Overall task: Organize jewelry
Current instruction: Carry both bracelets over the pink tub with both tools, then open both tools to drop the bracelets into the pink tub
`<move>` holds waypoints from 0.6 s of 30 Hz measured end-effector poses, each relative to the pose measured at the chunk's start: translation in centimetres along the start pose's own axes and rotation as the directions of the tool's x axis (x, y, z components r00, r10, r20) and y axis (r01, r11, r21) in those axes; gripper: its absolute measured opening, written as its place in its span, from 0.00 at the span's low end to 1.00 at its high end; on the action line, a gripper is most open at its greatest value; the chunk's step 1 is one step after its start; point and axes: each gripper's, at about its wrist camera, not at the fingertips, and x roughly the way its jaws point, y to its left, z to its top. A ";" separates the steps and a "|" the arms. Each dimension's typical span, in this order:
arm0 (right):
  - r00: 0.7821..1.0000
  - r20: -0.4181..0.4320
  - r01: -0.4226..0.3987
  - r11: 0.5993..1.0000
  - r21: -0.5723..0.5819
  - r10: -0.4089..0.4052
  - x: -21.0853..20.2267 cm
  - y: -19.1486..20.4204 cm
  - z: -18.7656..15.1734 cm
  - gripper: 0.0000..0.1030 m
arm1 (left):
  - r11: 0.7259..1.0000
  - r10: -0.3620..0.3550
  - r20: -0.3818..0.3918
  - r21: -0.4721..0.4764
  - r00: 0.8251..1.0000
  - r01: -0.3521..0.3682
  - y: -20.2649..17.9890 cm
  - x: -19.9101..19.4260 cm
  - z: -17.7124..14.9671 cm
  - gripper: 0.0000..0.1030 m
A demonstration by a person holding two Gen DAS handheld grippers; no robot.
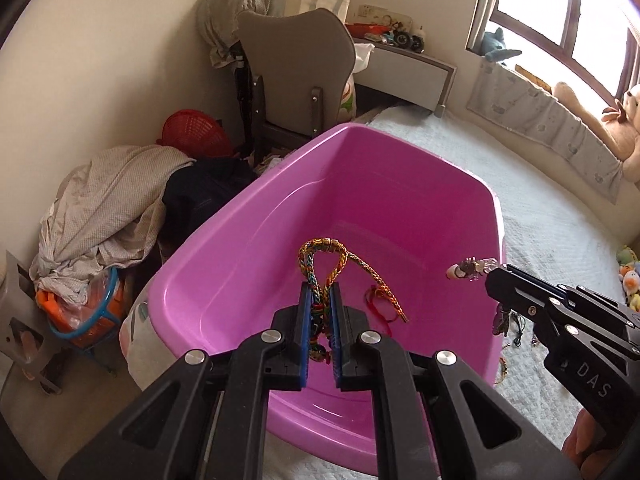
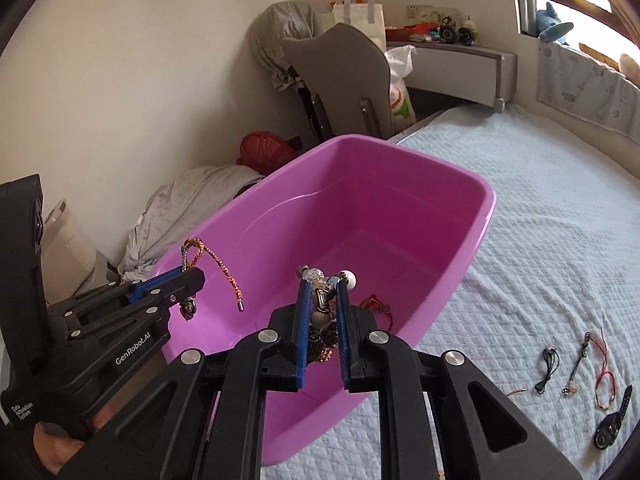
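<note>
A pink plastic tub point(image 1: 472, 200) point(image 2: 472, 216) stands on the bed. My left gripper point(image 1: 320, 286) point(image 2: 196, 274) is shut on a multicoloured braided cord bracelet point(image 1: 320, 250) point(image 2: 200, 250), held over the tub's near left part. My right gripper point(image 2: 323, 282) point(image 1: 494, 270) is shut on a bead bracelet with clear and white beads and a metal charm point(image 2: 324, 280) point(image 1: 466, 269), held above the tub's near right side. A thin red string bracelet point(image 1: 376, 300) point(image 2: 374, 304) lies on the tub's floor.
Loose jewelry lies on the white quilt point(image 2: 540, 240) to the right: a black cord point(image 2: 546, 368), a red string point(image 2: 604, 376), a watch point(image 2: 612, 424). A chair point(image 1: 296, 64), a clothes heap point(image 1: 108, 208) and a red basket point(image 1: 196, 132) sit behind the tub.
</note>
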 end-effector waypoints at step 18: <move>0.988 -0.147 0.056 0.998 0.019 -0.053 6.5 -0.5 0.5 0.12 | 0.996 0.086 -0.104 0.001 0.991 -0.086 1.1 4.8 -1.5 0.10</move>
